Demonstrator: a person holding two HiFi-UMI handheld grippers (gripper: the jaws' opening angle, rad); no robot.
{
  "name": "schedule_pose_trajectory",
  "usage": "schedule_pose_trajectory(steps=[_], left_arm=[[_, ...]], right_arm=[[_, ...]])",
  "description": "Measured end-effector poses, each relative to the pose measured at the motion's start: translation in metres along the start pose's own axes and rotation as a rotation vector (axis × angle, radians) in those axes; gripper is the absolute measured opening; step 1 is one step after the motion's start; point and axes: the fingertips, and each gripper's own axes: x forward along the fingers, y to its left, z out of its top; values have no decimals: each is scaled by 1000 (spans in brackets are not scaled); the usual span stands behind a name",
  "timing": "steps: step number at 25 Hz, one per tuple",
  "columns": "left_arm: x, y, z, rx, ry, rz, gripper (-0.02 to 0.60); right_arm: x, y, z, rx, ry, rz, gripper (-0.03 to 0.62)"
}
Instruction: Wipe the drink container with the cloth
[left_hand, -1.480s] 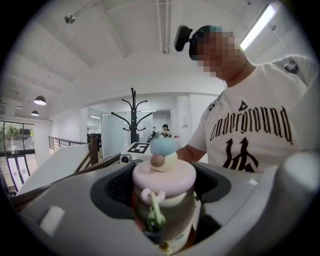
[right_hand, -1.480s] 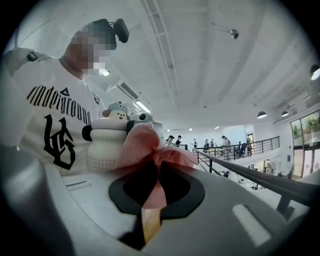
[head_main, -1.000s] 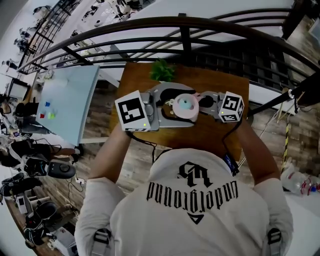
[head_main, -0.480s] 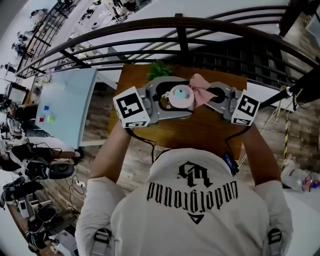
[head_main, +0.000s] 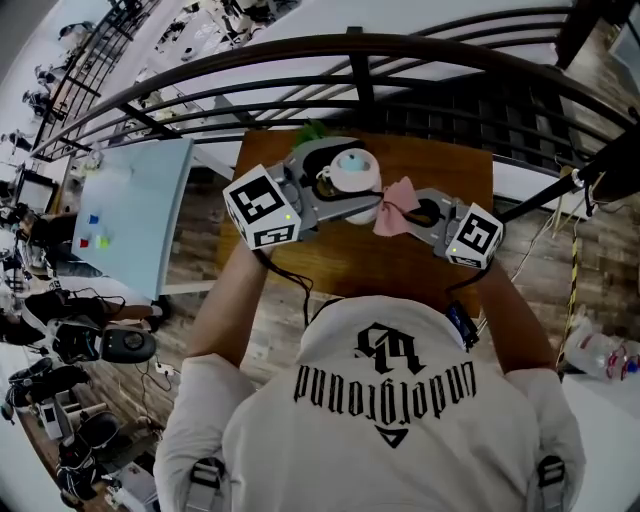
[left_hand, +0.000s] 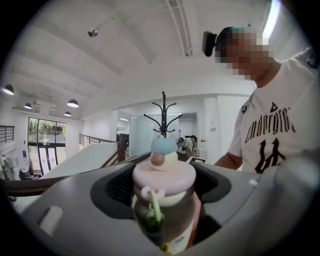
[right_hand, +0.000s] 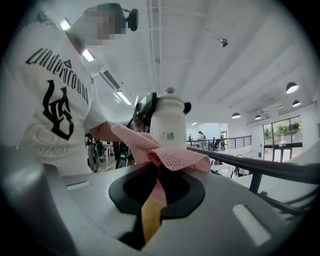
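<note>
Both loads held over brown wooden table (head_main: 440, 165).
left gripper (head_main: 340, 192) clamped pink-lidded drink container (head_main: 352, 170); right gripper (head_main: 412, 210) pinched pink mesh cloth (head_main: 394, 196) beside it.

A green plant (head_main: 311, 132) sits on the wooden table (head_main: 405, 268).

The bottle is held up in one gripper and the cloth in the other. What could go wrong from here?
1. Only the left gripper holds the drink container, which is up in the air. A hard wiping push could tilt it or slip it out, and it may drop.
2. The right gripper pinches only a fold of the cloth, so rubbing could pull it free.
</note>
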Motion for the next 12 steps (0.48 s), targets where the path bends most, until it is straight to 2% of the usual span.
schedule_pose_trajectory(steps=[2, 4, 9, 12], left_arm=[[1, 3, -4, -7, 8, 16, 388], [3, 9, -7, -22, 16, 34, 388], [5, 19, -15, -40, 40, 70, 388], [4, 21, -12, -57, 25, 75, 388]], right_arm=[[2, 2, -19, 20, 25, 0, 26], [2, 0, -23, 22, 29, -5, 26], [7, 2, 40, -73, -48, -18, 26], [7, 3, 69, -140, -69, -46, 26]])
